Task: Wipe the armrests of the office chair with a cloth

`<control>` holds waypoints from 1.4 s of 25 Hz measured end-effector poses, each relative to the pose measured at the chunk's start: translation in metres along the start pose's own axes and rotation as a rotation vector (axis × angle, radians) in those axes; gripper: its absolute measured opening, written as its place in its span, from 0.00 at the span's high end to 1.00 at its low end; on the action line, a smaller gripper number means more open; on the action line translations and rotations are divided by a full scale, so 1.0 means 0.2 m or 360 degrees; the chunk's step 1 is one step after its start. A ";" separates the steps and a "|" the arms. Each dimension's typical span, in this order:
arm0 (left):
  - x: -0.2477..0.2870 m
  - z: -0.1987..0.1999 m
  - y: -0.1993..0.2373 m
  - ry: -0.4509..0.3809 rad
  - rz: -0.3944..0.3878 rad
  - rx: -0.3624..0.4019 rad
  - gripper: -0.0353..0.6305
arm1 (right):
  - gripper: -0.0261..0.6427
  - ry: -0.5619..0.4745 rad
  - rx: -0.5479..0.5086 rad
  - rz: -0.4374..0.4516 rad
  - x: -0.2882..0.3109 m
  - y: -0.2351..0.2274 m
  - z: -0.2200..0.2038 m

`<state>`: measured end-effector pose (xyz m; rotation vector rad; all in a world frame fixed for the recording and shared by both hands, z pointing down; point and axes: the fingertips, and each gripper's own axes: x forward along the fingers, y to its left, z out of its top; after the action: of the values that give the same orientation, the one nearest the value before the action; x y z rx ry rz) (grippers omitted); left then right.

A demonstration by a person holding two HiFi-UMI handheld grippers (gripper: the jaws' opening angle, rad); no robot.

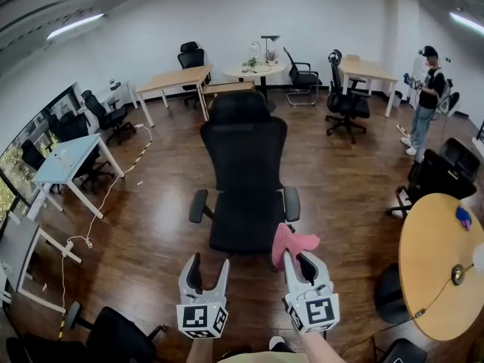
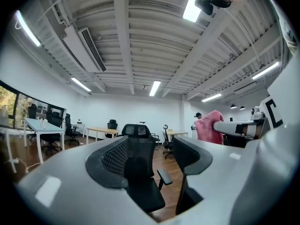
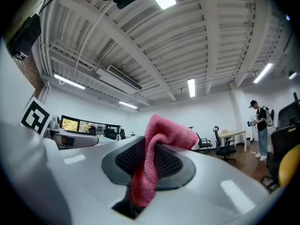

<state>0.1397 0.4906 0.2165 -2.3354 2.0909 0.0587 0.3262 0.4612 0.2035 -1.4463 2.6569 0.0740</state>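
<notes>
Head view: chair (image 1: 246,165) sits mid-frame on wood floor (image 1: 151,225), back upright, seat towards the camera. One armrest (image 1: 198,205) is on its frame-left side, second armrest (image 1: 292,203) on frame-right. Both grippers are low in frame, just in front of the seat edge. Left gripper (image 1: 209,265) is bottom centre-left, jaws spread, nothing in them, clear of the chair. Right gripper (image 1: 296,262) is bottom centre-right, clamped on pink cloth (image 1: 292,241). The cloth bunches above the tips and sits just below the second armrest in the picture; can't tell if it touches. At the right edge there's a round table (image 1: 435,271), at the left a light-blue desk (image 1: 72,153). A person (image 1: 425,97) stands upper right, well apart from the chair.

Left gripper view: jaws apart, gap empty. The chair (image 2: 138,172) shows through the gap, beyond the tips, untouched. The cloth (image 2: 209,127) is at mid-right of frame, pinched in the other tool's tips.

Right gripper view: jaws closed on the cloth (image 3: 151,163). Fabric runs down between the pads and folds over the top into a lump pointing frame-right. The person (image 3: 258,125) is at far right, ceiling lights (image 3: 191,87) across the upper frame.
</notes>
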 end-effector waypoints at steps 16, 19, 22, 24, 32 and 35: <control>0.61 -0.06 0.32 -0.0034 -0.0183 0.0054 0.53 | 0.86 0.0163 0.0015 -0.0090 0.54 -0.10 -0.25; 0.78 -0.07 0.38 -0.0064 -0.0255 0.0059 0.53 | 0.86 0.0177 -0.0014 -0.0150 0.66 -0.13 -0.27; 0.91 -0.12 0.42 -0.0058 -0.0319 0.0020 0.53 | 0.86 0.0217 -0.0024 -0.0250 0.71 -0.19 -0.34; 1.01 -0.15 0.43 -0.0031 -0.0359 -0.0025 0.54 | 0.86 0.0258 -0.0005 -0.0322 0.74 -0.27 -0.39; 1.50 -0.37 0.32 0.0064 -0.0445 0.0027 0.54 | 0.86 0.0369 0.0086 -0.0432 0.88 -0.74 -0.65; 1.73 -0.46 0.24 0.0129 -0.0448 0.0006 0.54 | 0.86 0.0417 0.0117 -0.0377 1.01 -0.96 -0.78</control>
<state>0.1329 0.1390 0.2975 -2.6444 1.7671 -0.0422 0.3671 0.1730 0.3347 -1.8461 2.6209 -0.2478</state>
